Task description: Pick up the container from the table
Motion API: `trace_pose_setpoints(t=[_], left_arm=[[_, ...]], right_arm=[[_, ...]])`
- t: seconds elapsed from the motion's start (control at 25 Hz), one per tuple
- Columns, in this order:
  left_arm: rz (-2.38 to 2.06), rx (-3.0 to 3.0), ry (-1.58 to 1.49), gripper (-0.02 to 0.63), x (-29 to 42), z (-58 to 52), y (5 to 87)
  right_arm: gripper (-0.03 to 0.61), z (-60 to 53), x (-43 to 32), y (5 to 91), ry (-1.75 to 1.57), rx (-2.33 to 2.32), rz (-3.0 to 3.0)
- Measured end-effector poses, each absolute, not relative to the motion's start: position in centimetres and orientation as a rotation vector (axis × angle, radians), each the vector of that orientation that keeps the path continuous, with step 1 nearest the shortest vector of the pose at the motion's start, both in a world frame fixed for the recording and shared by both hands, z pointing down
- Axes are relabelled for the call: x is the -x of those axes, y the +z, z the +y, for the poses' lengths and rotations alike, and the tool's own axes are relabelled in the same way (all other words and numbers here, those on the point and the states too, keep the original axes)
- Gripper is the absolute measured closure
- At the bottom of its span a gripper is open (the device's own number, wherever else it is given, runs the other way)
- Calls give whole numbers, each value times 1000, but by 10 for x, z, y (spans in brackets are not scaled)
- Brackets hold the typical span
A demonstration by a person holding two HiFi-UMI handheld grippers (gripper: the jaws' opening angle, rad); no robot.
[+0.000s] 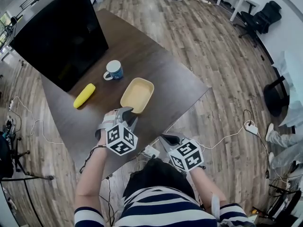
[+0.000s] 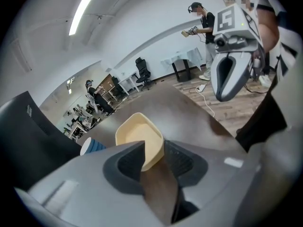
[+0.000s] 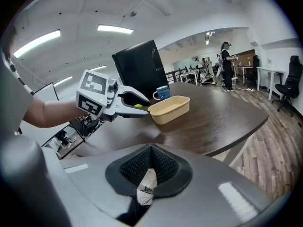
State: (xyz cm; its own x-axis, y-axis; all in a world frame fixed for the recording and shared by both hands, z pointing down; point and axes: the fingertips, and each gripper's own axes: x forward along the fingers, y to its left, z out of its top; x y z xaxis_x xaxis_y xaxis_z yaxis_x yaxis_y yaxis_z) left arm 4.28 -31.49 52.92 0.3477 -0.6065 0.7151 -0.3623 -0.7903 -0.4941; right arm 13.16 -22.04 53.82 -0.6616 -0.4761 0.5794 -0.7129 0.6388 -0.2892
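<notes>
A pale yellow rectangular container [image 1: 138, 94] lies flat on the dark brown table [image 1: 180, 82]. My left gripper [image 1: 127, 112] is at its near short end. In the left gripper view the container's [image 2: 137, 134] near corner sits in the gap of the left gripper [image 2: 154, 148], whose jaws stand apart on either side of it. The right gripper view shows that gripper [image 3: 142, 109] reaching the container's [image 3: 169, 109] left end. My right gripper [image 1: 168, 139] hangs off the table's near edge, jaws together on nothing [image 3: 150, 149].
A blue mug [image 1: 114, 70] stands just behind the container, and a yellow corn cob [image 1: 84, 95] lies to its left. A large black screen [image 1: 59, 32] fills the table's far left. A power strip [image 1: 150, 151] and cables lie on the wood floor below.
</notes>
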Motion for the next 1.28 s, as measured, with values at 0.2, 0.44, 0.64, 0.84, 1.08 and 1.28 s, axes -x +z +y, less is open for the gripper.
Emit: trace_pose_setpoints(t=[0.2,0.44,0.64,0.84,1.08,1.28], left_arm=[[753,2311,-1538,614,-47,-331,553],[630,2277,-1641,614,-52,-333,574],[590,2238,-1656,614,-52,-334,579],[492,2234,-1660,614,-54,-328,581],[459,2226,-1661,614,-49,-321,580],[457,2216,-1636,614,-40,-317,572]], right_arm=[[581,-230,-136,547,713,-900,-2406],[581,-232,-145,555,738,-890,-2397],[581,-233,-146,559,754,-883,-2389],[581,-232,-142,563,757,-870,-2394],[581,-228,-135,561,754,-866,-2400],[581,-225,-126,558,747,-873,-2400]])
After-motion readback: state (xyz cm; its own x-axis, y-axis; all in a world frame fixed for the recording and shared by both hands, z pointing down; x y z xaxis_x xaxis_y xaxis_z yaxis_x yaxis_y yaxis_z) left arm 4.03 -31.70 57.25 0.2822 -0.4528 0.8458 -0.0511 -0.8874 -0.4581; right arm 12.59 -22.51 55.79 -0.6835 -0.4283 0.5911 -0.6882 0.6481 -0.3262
